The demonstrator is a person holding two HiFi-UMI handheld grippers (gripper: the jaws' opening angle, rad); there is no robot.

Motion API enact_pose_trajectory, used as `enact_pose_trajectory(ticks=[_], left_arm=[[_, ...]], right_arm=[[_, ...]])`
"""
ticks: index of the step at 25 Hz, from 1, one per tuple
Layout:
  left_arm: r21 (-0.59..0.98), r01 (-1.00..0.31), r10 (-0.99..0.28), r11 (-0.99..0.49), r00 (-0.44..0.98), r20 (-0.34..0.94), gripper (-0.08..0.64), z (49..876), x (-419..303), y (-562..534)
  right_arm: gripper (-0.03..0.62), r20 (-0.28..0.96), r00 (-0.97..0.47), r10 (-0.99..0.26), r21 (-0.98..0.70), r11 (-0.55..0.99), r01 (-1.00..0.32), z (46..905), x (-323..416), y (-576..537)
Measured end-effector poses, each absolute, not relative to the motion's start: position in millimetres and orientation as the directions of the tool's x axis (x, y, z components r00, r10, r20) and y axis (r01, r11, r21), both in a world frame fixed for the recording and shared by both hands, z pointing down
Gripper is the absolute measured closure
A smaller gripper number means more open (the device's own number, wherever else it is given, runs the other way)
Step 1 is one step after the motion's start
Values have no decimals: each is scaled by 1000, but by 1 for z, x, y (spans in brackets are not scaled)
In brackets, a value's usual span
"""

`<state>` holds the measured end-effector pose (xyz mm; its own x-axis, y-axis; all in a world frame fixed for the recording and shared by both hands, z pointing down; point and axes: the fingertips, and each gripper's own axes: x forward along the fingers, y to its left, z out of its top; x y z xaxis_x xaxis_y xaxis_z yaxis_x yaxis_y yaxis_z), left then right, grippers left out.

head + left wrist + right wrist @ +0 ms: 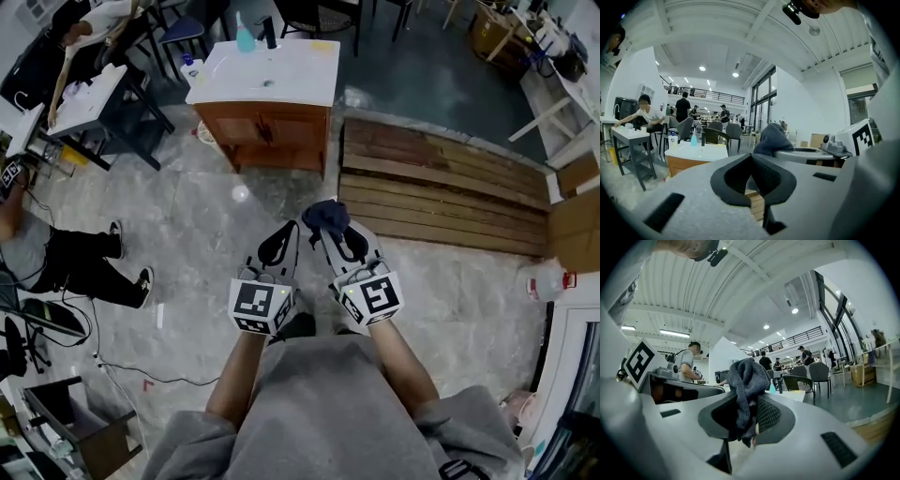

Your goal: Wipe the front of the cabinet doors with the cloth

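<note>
A small wooden cabinet [268,131] with a white top stands on the floor some way ahead of me, its two doors facing me. It also shows far off in the left gripper view as the cabinet [691,161]. My right gripper [326,228] is shut on a dark blue-grey cloth [325,217], which bunches above the jaws as the cloth [746,385]. My left gripper [292,228] is shut with nothing in it, level with the right one. Both are held in front of my body, well short of the cabinet.
A wooden slat platform [441,186] lies right of the cabinet. On the cabinet top stand a blue bottle [245,36] and a black tap [270,33]. A seated person's legs [89,265] stretch out at the left, near cables and a grey table [89,98].
</note>
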<state>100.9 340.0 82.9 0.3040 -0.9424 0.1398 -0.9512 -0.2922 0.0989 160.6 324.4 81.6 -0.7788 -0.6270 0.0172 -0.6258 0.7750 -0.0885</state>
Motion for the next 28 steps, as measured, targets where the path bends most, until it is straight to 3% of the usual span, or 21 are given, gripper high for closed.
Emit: enact_pose_trajectory(ticks=[10,28], left_arm=[[137,-939,-932,-315,333,145,552,94,43,312],[173,-934,-919,-314,344,192,552,127,7,214]], right_arm=[[511,51,-749,-660,-73,746,-662,89,108,297],[511,85,-739,-668,-90,734,-673,119,70,196]])
